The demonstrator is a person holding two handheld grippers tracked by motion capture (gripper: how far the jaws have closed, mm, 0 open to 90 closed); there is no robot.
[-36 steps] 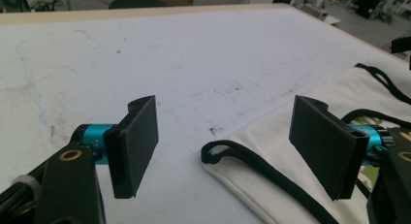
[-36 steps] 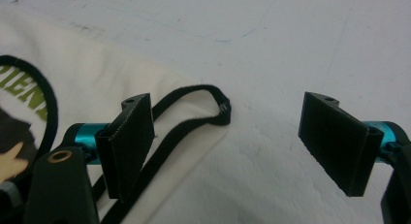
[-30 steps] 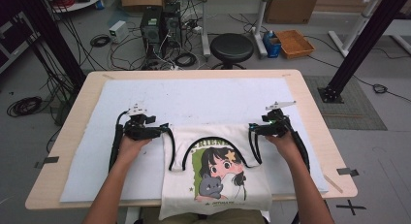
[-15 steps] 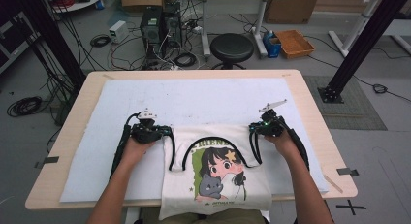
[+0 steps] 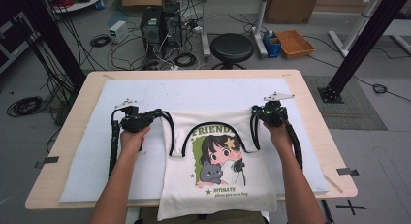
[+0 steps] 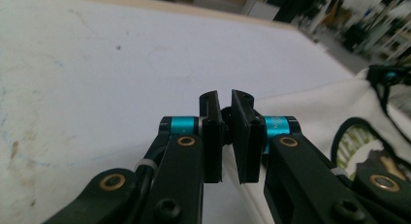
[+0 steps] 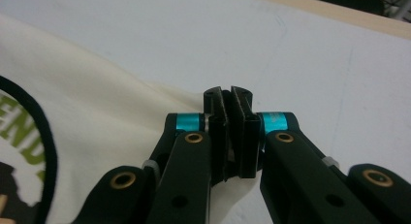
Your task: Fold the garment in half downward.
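A cream tote bag point(image 5: 180, 185) printed with a cartoon girl and cat lies on the white mat point(image 5: 194, 93), its lower end hanging over the table's near edge. My left gripper point(image 5: 156, 115) is at the bag's top left corner, beside a black handle point(image 5: 169, 136). Its jaws have just been closing, and in the left gripper view the left gripper point(image 6: 226, 95) stands nearly together on the bag point(image 6: 310, 103) edge. My right gripper point(image 5: 255, 112) is shut on the top right corner. In the right gripper view the cloth point(image 7: 97, 88) runs into the right gripper point(image 7: 228, 92).
The mat covers most of the wooden table point(image 5: 320, 132). Beyond the table's far edge are a black stool point(image 5: 233, 45), a computer tower point(image 5: 160, 25), cables and an orange crate point(image 5: 293, 42). Bare mat lies left, right and beyond the bag.
Both grippers closed at the bag's top corners. The bag's top edge now lies farther from the person, and the left hand shifted toward the corner.
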